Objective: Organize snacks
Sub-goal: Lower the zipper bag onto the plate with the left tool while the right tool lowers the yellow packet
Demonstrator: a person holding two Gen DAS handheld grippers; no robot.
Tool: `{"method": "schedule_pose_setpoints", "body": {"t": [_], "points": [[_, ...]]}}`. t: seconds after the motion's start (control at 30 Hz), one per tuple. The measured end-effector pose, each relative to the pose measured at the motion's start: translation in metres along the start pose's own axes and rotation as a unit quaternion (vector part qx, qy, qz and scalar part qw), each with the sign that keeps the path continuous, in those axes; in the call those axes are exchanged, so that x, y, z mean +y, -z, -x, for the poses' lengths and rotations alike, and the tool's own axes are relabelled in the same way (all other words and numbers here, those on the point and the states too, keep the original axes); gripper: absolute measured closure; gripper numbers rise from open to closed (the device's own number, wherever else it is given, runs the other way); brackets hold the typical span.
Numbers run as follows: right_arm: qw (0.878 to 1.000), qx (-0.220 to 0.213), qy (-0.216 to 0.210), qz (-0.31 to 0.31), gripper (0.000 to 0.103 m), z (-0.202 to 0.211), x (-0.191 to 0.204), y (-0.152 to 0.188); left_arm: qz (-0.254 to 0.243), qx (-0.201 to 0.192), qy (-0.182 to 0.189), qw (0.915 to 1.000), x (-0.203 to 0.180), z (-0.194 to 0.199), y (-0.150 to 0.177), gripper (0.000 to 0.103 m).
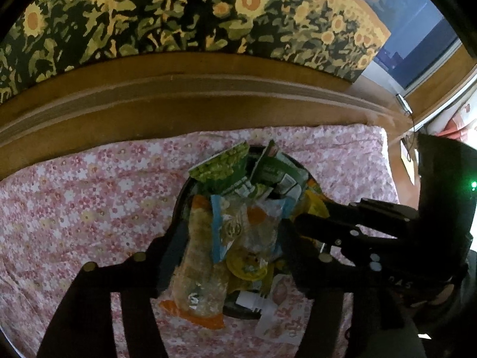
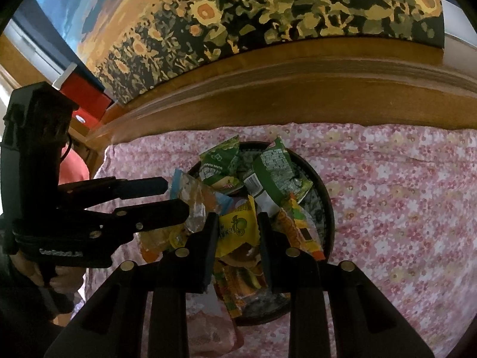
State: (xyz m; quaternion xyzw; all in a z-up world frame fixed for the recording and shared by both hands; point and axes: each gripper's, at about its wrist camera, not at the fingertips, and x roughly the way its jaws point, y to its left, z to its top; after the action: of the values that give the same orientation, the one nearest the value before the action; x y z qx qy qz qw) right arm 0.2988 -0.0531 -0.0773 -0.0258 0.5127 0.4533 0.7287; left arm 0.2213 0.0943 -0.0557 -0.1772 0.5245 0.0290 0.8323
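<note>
**Dark round tray, overfilled: both grippers working the snack pile**

Dark and shallow, the round tray (image 2: 326,208) sits on the pink floral bedspread (image 2: 387,185), near the wooden headboard (image 2: 298,89). I find it heaped with snack packets: green pea packs (image 1: 222,167) propped at the far rim, a clear packet with orange print (image 1: 196,256) slumped over the near edge, and a yellow lemon-print sachet (image 2: 238,226) in the middle.

The left gripper (image 1: 229,256) hangs over the pile with its jaws spread wide around the clear packets, gripping nothing that I can confirm. The right gripper (image 2: 237,238) has its jaws open, one either side of the yellow sachet, not closed on it.

My judgement: the step in hand is picking one packet. I would close on a single wrapper edge, lift straight up, and keep the left tool clear of the right. The foil looks slippery and crinkled; loose neighbours could drag out over the rim.
</note>
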Motion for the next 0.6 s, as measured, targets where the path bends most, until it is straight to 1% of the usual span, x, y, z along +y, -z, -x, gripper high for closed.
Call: {"method": "schedule_pose_setpoints", "body": {"t": [0.07, 0.23, 0.27, 0.3, 0.33, 0.4, 0.47, 0.53, 0.6], "points": [[1.000, 0.001, 0.005, 0.005, 0.076, 0.000, 0.001, 0.000, -0.004, 0.002, 0.001, 1.0000, 0.000, 0.001, 0.000, 0.029], [1.000, 0.006, 0.005, 0.011, 0.075, -0.004, 0.005, -0.001, -0.008, 0.004, -0.010, 0.9999, -0.002, 0.002, -0.001, 0.022], [1.000, 0.006, 0.005, 0.010, 0.073, -0.004, 0.005, -0.001, -0.010, 0.003, -0.016, 0.9998, -0.003, 0.003, -0.001, 0.022], [1.000, 0.007, 0.008, 0.011, 0.067, -0.004, 0.006, -0.001, -0.013, 0.002, -0.026, 0.9996, -0.004, 0.004, -0.001, 0.021], [1.000, 0.008, 0.013, 0.011, 0.065, -0.005, 0.005, -0.001, -0.017, 0.003, -0.033, 0.9993, -0.005, 0.004, -0.001, 0.020], [1.000, 0.008, 0.011, 0.010, 0.065, -0.005, 0.005, -0.002, -0.022, 0.010, -0.029, 0.9993, -0.007, 0.003, 0.000, 0.020], [1.000, 0.011, 0.013, 0.012, 0.064, -0.007, 0.006, -0.003, -0.027, 0.005, -0.029, 0.9992, -0.009, 0.005, 0.001, 0.020], [1.000, 0.013, 0.011, 0.015, 0.060, -0.008, 0.006, -0.004, -0.039, 0.002, -0.026, 0.9989, -0.013, 0.006, 0.002, 0.019], [1.000, 0.014, 0.010, 0.015, 0.058, -0.009, 0.008, -0.004, -0.044, -0.003, -0.028, 0.9986, -0.016, 0.008, 0.002, 0.018]]}}
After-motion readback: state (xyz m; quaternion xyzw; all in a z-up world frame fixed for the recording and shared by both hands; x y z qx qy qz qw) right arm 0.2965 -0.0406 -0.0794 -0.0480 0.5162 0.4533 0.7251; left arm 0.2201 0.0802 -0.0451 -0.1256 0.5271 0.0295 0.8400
